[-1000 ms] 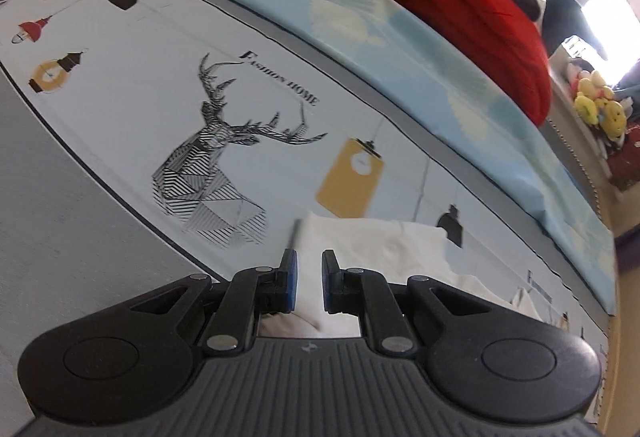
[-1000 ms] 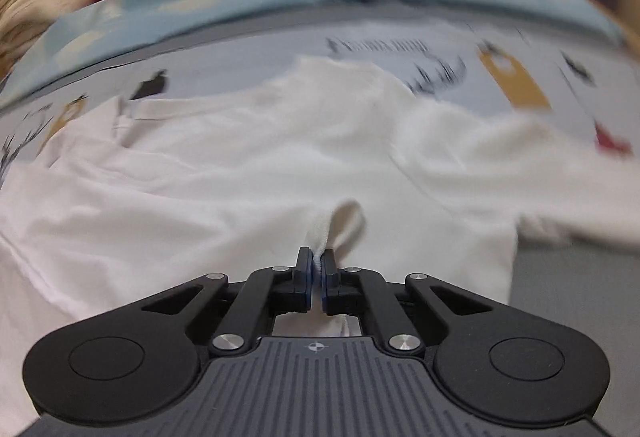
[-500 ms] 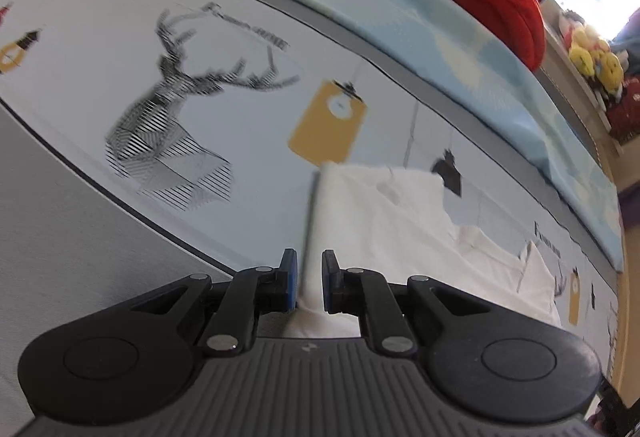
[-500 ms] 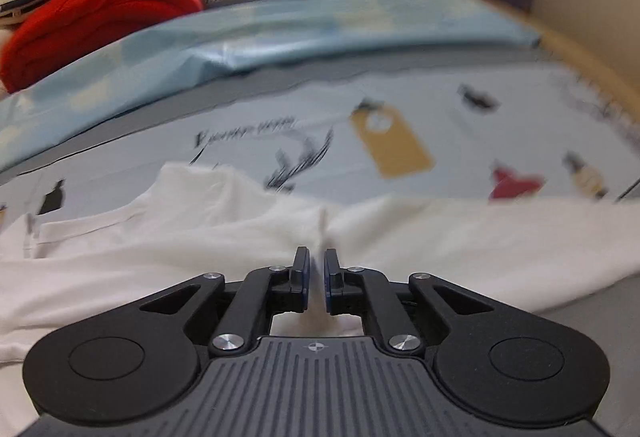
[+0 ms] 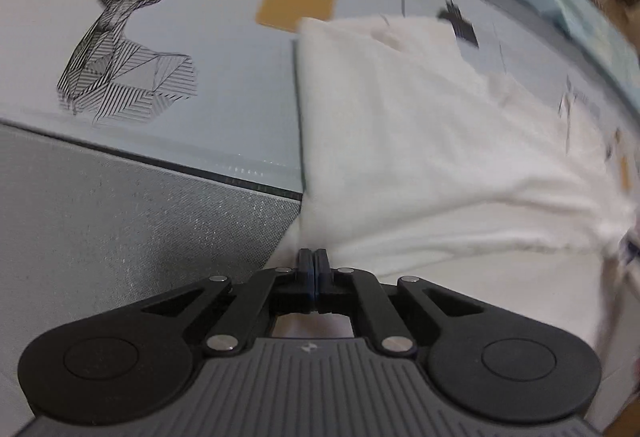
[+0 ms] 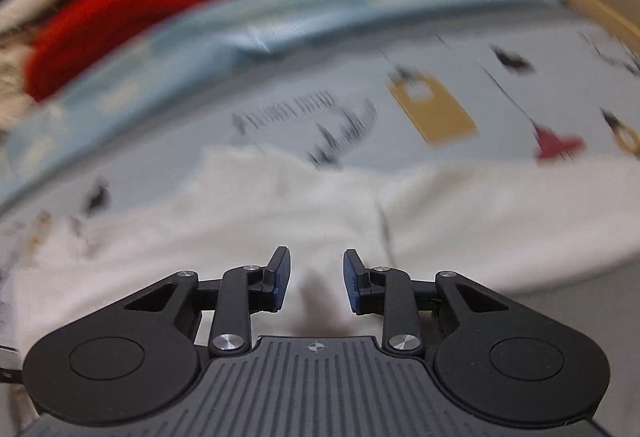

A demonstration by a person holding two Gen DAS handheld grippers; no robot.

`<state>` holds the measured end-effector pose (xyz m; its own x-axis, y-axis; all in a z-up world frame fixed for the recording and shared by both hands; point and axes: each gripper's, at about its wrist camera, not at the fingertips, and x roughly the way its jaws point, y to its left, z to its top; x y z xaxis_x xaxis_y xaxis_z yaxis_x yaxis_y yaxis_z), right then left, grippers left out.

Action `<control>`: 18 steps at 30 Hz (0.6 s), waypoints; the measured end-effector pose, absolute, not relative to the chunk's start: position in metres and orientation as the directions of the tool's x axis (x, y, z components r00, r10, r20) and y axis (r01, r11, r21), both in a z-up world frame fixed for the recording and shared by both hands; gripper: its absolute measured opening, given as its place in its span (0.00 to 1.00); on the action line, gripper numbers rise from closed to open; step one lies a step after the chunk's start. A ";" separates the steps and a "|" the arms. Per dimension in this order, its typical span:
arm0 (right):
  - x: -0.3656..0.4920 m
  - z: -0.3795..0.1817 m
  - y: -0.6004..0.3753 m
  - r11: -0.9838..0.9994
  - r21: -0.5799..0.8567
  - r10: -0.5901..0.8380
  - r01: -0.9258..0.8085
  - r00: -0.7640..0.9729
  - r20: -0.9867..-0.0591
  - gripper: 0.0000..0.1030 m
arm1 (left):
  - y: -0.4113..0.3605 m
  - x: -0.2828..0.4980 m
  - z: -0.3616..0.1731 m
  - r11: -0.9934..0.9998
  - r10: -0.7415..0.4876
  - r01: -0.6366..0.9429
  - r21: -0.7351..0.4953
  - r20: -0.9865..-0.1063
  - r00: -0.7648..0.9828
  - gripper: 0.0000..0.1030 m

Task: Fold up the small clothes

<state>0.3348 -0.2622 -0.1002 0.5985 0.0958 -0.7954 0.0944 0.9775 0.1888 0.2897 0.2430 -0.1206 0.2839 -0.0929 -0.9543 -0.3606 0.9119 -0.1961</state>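
The white garment (image 5: pixel 420 141), thin, limp and likely to sag, lies on the printed mat (image 5: pixel 224 85) beside the deer print (image 5: pixel 128 49), its near edge pinched in the closed left hand-held gripper (image 5: pixel 314 257), while the right hand-held gripper (image 6: pixel 316 277) has just been opening over it, nothing clamped.

Red bundle (image 6: pixel 120 25) & mat lettering (image 6: pixel 288 113) blurred; white garment (image 5: pixel 440 157) cut off at right.
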 end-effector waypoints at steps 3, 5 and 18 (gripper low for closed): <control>0.339 -0.111 -0.275 0.964 0.180 0.050 0.194 0.536 -0.843 0.30 | 0.246 0.287 -0.108 0.911 -0.028 -0.383 -0.156 -0.947 0.320 0.04; 0.339 -0.110 -0.285 0.939 0.240 0.074 0.245 0.539 -0.839 0.30 | 0.250 0.288 -0.101 0.880 -0.104 -0.400 -0.255 -0.926 0.363 0.06; 0.340 -0.118 -0.291 0.921 0.246 0.054 0.301 0.528 -0.848 0.30 | 0.204 0.286 -0.116 0.972 -0.152 -0.131 -0.194 -0.948 0.280 0.28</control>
